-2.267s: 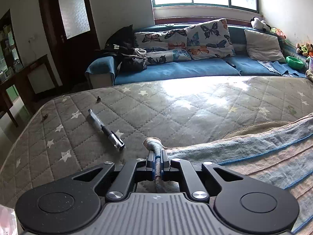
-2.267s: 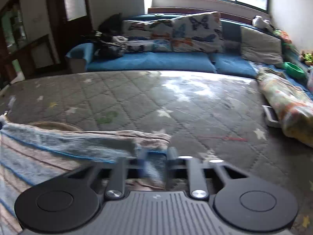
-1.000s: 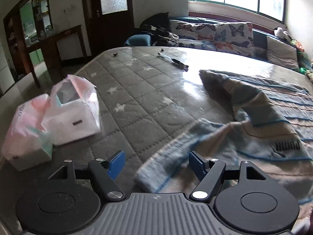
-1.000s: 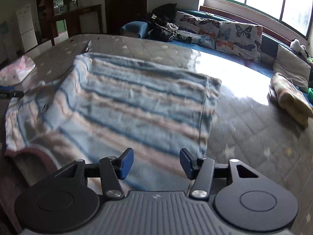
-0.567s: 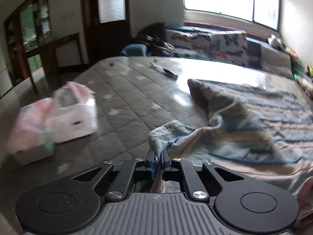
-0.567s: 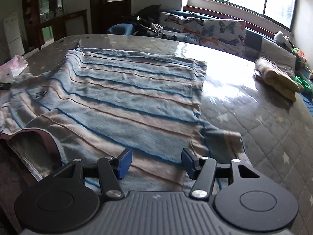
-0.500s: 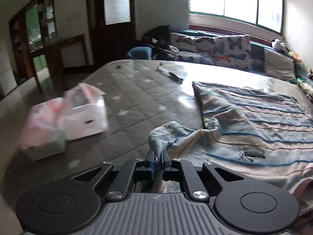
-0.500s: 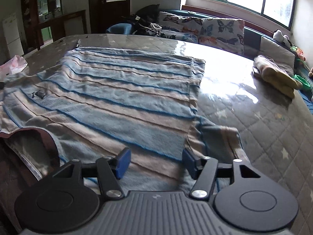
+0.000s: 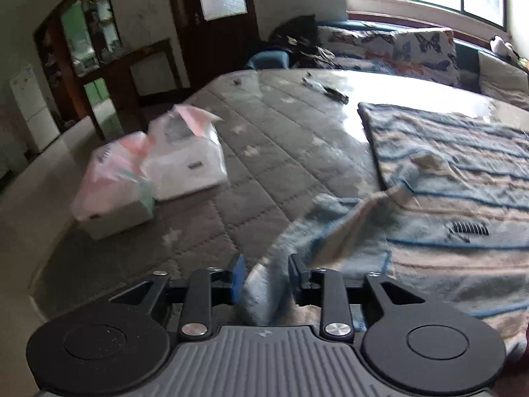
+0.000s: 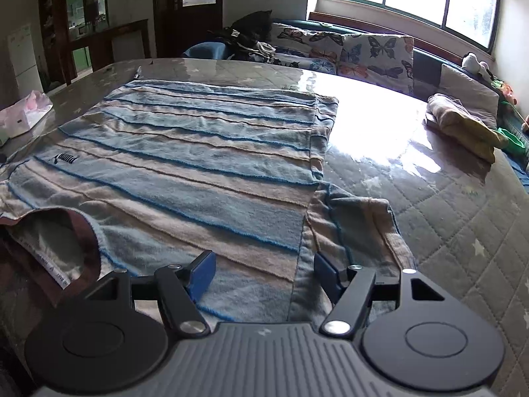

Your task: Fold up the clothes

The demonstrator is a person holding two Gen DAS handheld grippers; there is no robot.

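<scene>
Grey quilted mattress [image 10: 463,231] under striped shirt [image 10: 198,152]; left gripper [image 9: 264,274] spread around sleeve, right gripper [image 10: 264,274] spread over hem.

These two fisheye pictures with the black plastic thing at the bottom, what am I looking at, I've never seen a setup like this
Each picture comes from a camera mounted on a handheld two-finger tool; a person carries one in each hand. The black shape at the bottom is the tool itself, with blue pads on its fingers.

In the left-hand view, the left tool has its jaws parted, with the sleeve end of the blue and beige striped T-shirt lying loosely between them; nothing is clamped. Pink and white tissue packs sit beside it on the grey star-patterned quilted mattress.

In the right-hand view, the right tool is open and empty, above the shirt's shoulder. A folded yellowish garment lies further off.
</scene>
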